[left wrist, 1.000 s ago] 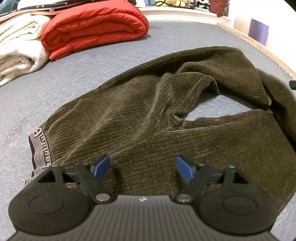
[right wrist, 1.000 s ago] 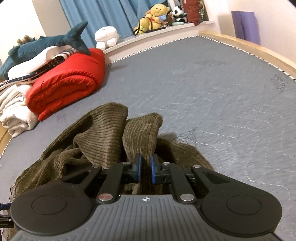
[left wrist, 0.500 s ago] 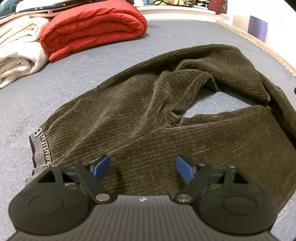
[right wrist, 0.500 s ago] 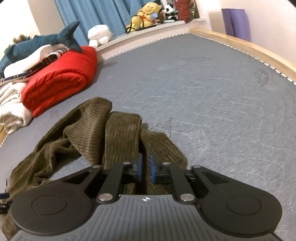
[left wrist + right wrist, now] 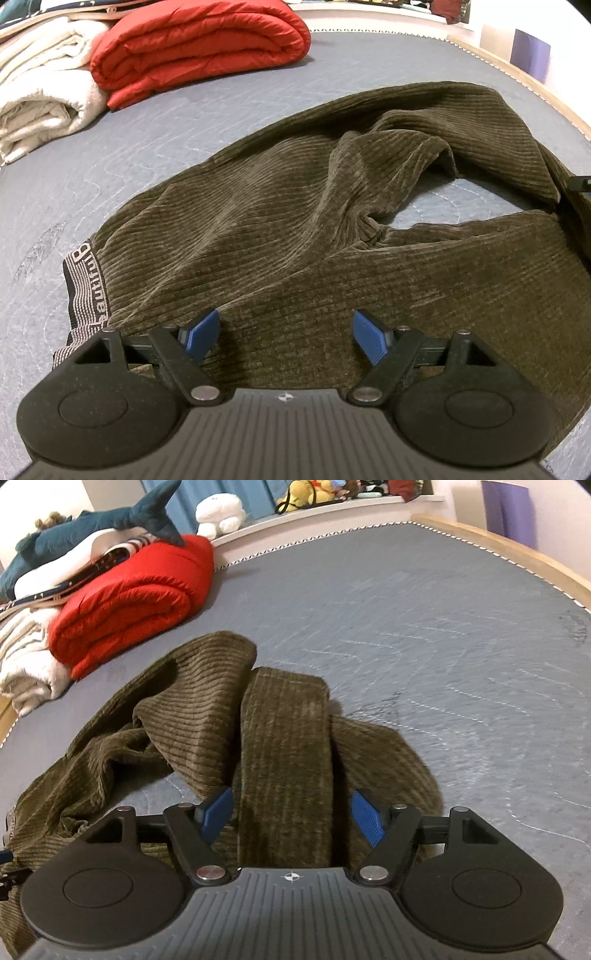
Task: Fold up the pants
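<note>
Olive-brown corduroy pants [image 5: 258, 221] lie spread on a grey quilted bed, the waistband with its lettered elastic [image 5: 86, 280] at the left. My left gripper [image 5: 286, 330] hovers open over the seat area, nothing between its blue pads. In the right wrist view the pant legs [image 5: 284, 746] lie bunched and doubled over, one leg running straight between the fingers. My right gripper [image 5: 291, 812] has its jaws opening; the blue pads stand clear of that leg on both sides.
A folded red quilt [image 5: 199, 44] and a cream blanket [image 5: 40, 96] sit at the far left of the bed. A plush shark [image 5: 85, 542] and other soft toys line the back ledge. The wooden bed edge [image 5: 517, 550] runs along the right.
My right gripper, shut on the pant leg before, has spread its jaws and let the leg drop onto the bed. The left gripper has stayed put and open.
</note>
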`<state>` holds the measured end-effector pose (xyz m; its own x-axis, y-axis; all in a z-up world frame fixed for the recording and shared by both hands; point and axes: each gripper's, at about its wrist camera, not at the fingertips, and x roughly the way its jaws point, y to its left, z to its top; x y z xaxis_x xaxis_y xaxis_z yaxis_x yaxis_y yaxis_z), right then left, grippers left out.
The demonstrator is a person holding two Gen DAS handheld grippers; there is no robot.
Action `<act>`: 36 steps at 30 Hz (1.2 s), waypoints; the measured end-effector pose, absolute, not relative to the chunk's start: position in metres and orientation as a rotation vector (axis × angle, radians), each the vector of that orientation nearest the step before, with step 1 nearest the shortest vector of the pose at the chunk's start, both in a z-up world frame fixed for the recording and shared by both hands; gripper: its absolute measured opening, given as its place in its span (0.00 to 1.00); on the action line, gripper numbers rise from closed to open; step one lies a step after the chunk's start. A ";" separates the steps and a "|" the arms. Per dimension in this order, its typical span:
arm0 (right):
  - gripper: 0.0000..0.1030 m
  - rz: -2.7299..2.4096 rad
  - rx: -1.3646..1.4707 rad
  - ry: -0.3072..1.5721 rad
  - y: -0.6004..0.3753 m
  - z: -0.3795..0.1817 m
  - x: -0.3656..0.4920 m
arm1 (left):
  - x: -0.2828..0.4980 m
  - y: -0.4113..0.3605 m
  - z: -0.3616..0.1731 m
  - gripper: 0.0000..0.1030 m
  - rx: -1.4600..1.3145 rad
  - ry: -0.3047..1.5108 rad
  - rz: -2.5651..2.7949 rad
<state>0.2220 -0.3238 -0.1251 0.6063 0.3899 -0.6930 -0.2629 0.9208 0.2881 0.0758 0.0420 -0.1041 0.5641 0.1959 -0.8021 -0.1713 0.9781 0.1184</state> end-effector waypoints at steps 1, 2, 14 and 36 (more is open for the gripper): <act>0.67 0.382 0.152 0.838 -0.321 -0.126 0.222 | 0.077 0.042 -0.104 0.81 0.026 0.947 0.215; 0.65 0.379 0.134 0.835 -0.317 -0.127 0.223 | 0.077 0.041 -0.103 0.81 0.025 0.946 0.214; 0.12 0.328 0.162 0.744 -0.342 -0.095 0.208 | 0.075 0.039 -0.097 0.81 0.013 0.931 0.190; 0.26 -0.375 0.551 0.866 -0.567 -0.072 0.087 | 0.072 0.008 -0.079 0.81 0.002 0.898 0.130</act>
<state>0.0873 -0.5672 -0.0723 0.5974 -0.0896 -0.7969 0.5206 0.7992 0.3004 0.0717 0.0082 -0.0789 0.6161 0.1137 -0.7794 -0.1120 0.9921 0.0562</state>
